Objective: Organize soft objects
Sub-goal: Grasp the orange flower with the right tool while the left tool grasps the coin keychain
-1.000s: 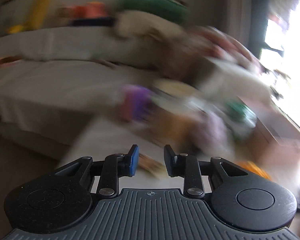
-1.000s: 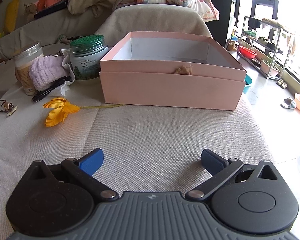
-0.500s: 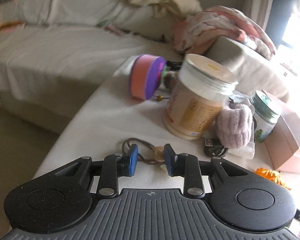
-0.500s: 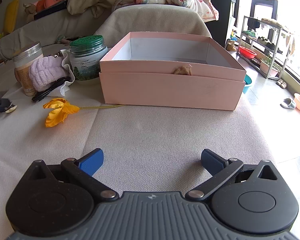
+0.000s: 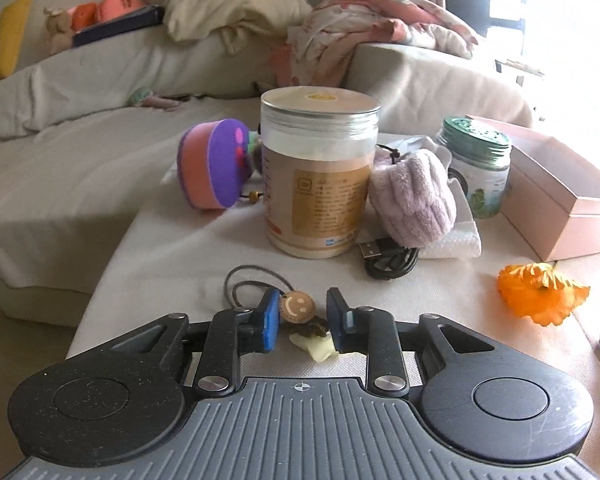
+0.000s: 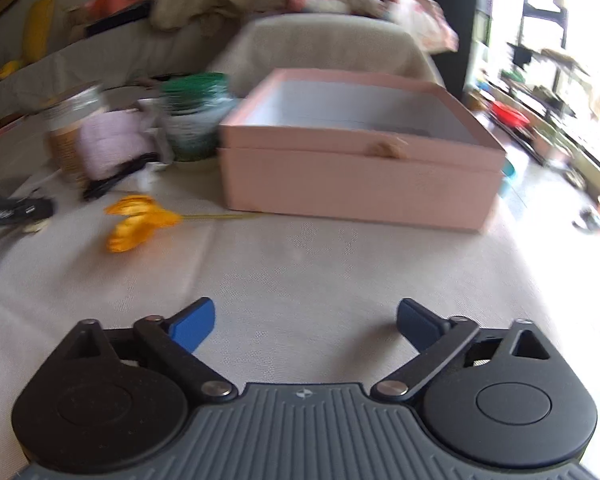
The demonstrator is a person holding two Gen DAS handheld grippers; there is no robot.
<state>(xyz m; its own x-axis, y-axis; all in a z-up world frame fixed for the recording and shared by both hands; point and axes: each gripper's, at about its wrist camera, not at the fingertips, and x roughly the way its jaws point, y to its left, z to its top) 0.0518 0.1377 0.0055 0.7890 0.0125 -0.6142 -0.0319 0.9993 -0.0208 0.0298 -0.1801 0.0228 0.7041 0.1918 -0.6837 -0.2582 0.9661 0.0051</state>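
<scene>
My left gripper (image 5: 303, 322) is low over the cloth, its jaws narrowly apart around a hair tie with a smiley charm (image 5: 297, 306) and a cream piece (image 5: 318, 347); they do not clamp it. Its grey loop (image 5: 246, 286) lies just ahead. Beyond are a lilac fleece piece (image 5: 412, 204), a purple-pink plush (image 5: 214, 164) and an orange fabric flower (image 5: 540, 292). My right gripper (image 6: 305, 324) is wide open and empty over bare cloth. The open pink box (image 6: 360, 176) stands ahead of it, with the flower (image 6: 136, 220) to the left.
A tall tan jar (image 5: 318, 176), a green-lidded jar (image 5: 476, 164) and a black USB cable (image 5: 388, 258) stand among the soft things. The table's left edge drops to the sofa (image 5: 60, 184). The left gripper's tip shows at the right wrist view's left edge (image 6: 16, 210).
My left gripper has swung in and come down over the hair tie, which now sits between its fingers. My right gripper has begun moving; its view is blurred and the box looks nearer.
</scene>
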